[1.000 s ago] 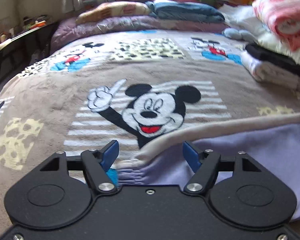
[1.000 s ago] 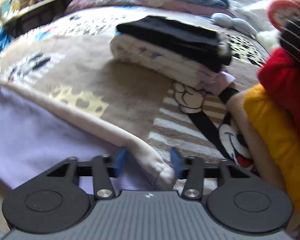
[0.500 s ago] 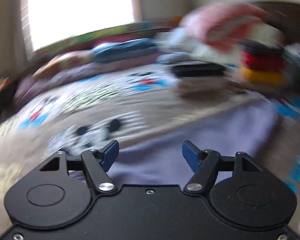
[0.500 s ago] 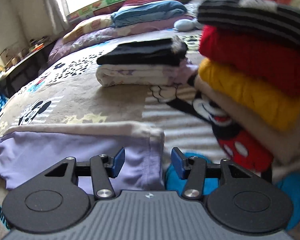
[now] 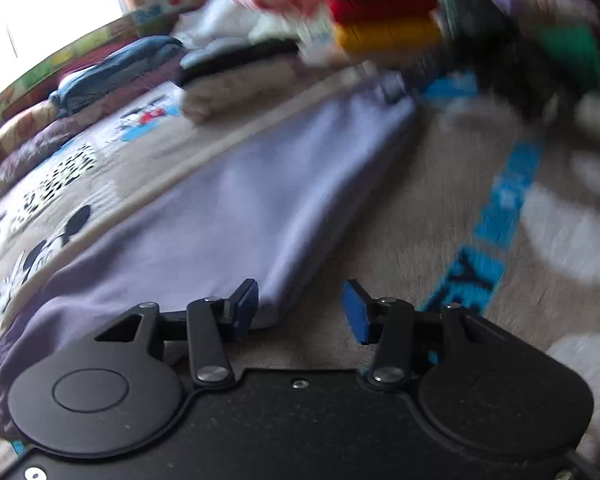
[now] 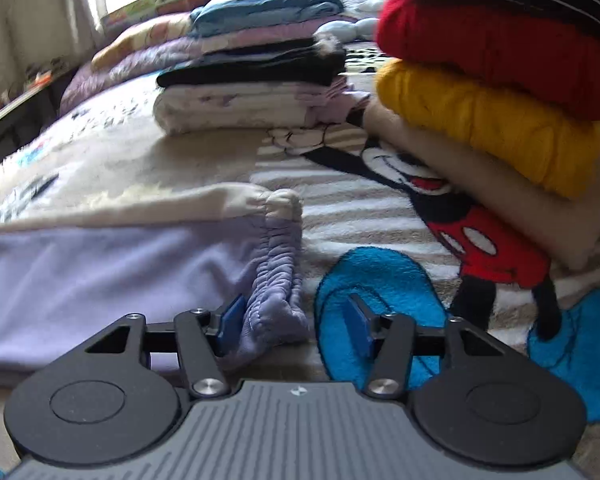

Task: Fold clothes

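Both grippers agape, left gripper (image 5: pixel 300 309), right gripper (image 6: pixel 296 322), lilac garment (image 6: pixel 112 268) beside.

Two low wrist cameras over a bed

Left faces along the lilac garment (image 5: pixel 260 184) toward stacked clothes (image 5: pixel 384 20); right sits close at its cuffed end (image 6: pixel 276 264), sharing both.

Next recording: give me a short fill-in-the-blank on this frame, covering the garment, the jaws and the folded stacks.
1. The lavender garment lies flat on a ____ Mouse blanket.
2. Both the left gripper and the right gripper have their jaws ____.
3. In the tall stack, the red garment sits directly on a ____ one.
4. The black folded item rests on a ____ one.

Missing words: Mickey; open; yellow; white
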{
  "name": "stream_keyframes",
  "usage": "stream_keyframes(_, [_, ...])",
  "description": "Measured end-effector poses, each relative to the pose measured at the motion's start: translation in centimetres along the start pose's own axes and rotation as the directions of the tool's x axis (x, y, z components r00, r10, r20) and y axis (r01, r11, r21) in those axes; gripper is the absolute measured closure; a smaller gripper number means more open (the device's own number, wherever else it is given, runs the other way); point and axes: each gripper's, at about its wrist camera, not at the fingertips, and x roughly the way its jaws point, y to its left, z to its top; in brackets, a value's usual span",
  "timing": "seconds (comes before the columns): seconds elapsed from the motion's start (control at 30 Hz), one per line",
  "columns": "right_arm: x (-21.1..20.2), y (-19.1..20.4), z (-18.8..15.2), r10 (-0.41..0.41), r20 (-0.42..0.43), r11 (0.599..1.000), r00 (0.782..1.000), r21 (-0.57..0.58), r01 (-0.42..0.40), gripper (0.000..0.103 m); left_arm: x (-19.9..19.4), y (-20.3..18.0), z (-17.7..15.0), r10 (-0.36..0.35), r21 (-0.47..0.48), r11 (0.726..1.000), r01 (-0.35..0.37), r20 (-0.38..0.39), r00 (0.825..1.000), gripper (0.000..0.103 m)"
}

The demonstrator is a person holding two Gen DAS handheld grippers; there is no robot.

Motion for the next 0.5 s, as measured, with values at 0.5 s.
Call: stream_keyframes(0.5, [0.4,-0.8,-3.2,0.059,0.170,0.995,0.984,0.066,-0.071,0.029,-0.1,15.1,-2.6,0.318,-0.521,0.806,-0.281,-0.020,0.948,0.061])
